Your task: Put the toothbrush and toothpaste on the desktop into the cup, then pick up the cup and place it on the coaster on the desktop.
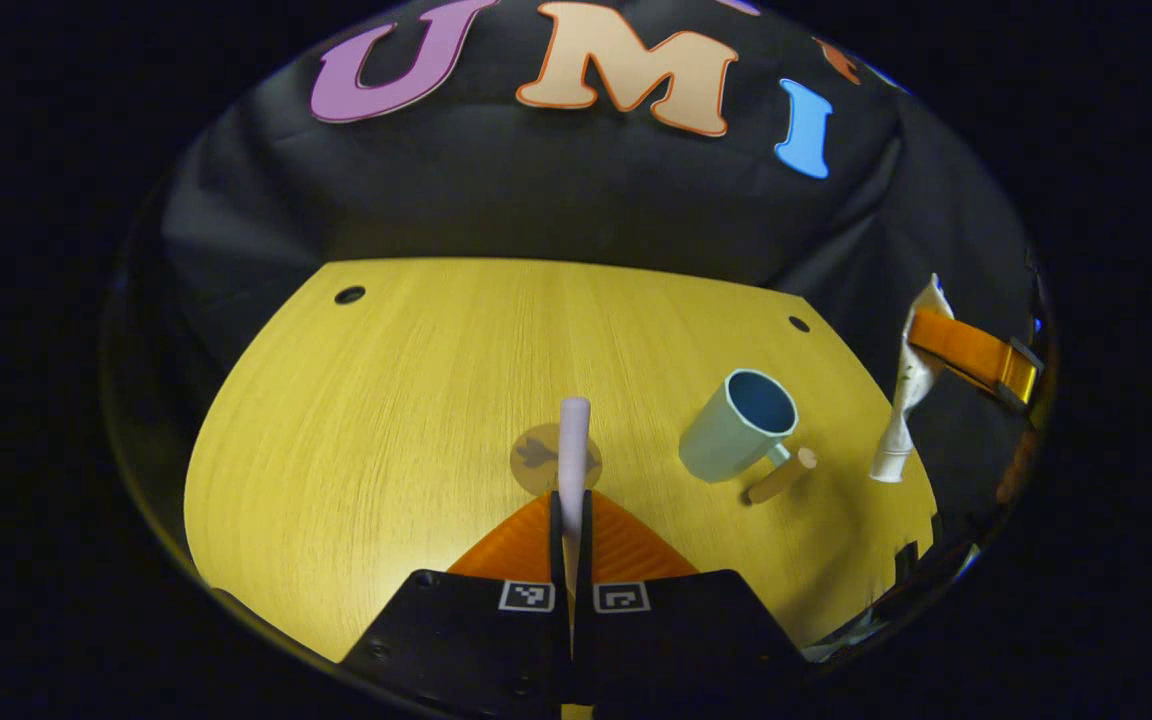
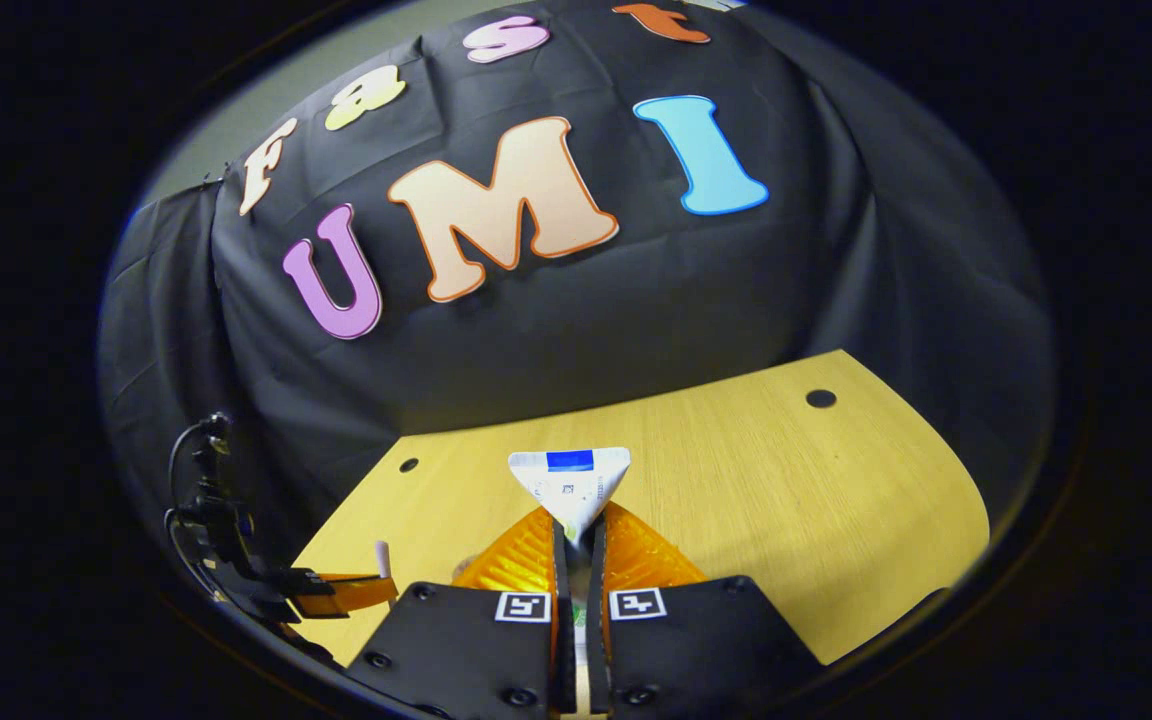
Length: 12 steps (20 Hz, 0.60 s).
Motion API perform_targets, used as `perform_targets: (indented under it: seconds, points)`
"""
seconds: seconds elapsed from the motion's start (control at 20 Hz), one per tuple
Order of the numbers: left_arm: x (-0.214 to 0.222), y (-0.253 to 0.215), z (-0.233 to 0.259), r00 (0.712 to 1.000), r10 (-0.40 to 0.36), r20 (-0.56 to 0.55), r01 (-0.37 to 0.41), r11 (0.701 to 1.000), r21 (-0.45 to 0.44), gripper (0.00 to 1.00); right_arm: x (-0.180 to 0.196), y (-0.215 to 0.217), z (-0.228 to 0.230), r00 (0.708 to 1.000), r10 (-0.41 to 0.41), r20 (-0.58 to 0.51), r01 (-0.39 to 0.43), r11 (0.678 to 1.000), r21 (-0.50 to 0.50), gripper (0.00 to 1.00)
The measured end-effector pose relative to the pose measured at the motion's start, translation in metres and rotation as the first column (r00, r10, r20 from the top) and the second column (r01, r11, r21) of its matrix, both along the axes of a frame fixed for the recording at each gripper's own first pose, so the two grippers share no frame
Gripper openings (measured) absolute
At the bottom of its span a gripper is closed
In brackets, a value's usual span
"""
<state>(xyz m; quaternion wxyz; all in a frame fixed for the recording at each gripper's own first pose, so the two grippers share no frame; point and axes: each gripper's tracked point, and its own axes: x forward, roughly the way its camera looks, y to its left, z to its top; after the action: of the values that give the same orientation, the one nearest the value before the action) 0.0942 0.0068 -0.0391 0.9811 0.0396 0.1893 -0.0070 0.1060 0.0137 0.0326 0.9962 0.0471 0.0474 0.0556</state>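
Note:
My left gripper (image 1: 572,503) is shut on a pale pink toothbrush (image 1: 573,440), which sticks out forward over the round brown coaster (image 1: 536,458) on the desktop. A light blue cup (image 1: 739,425) with a wooden handle (image 1: 782,475) stands to the right of the coaster, its mouth empty. Farther right, the right gripper (image 1: 976,355) holds a white toothpaste tube (image 1: 908,400) hanging above the table edge. In the right gripper view, my right gripper (image 2: 576,532) is shut on that toothpaste tube (image 2: 570,482), flat end forward. The left gripper (image 2: 341,592) and toothbrush tip (image 2: 383,558) show at lower left.
The yellow wooden desktop (image 1: 386,400) has small dark holes at its far corners (image 1: 349,295) (image 1: 798,324). Black cloth hangs behind and beside it. Cables (image 2: 198,480) hang near the left gripper in the right gripper view.

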Motion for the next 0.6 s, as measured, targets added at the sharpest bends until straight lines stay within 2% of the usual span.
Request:
perform_targets:
  seconds: [0.2, 0.35, 0.6]
  points:
    - [0.015, -0.008, 0.035, 0.988, -0.094, 0.123, 0.089, 0.995, 0.045, 0.0, 0.034, 0.012, 0.022, 0.99, -0.008, 0.141, 0.004, 1.0, 0.03, 0.07]
    - [0.03, -0.02, 0.055, 0.963, -0.163, 0.212, 0.156, 0.987, 0.049, 0.01, 0.056, 0.013, 0.02, 0.976, -0.023, 0.215, 0.022, 1.0, 0.007, 0.07]
    - [0.06, -0.04, 0.084, 0.905, -0.24, 0.351, 0.246, 0.969, 0.029, 0.0, 0.074, 0.009, -0.021, 0.975, -0.068, 0.211, 0.073, 0.997, -0.017, 0.07]
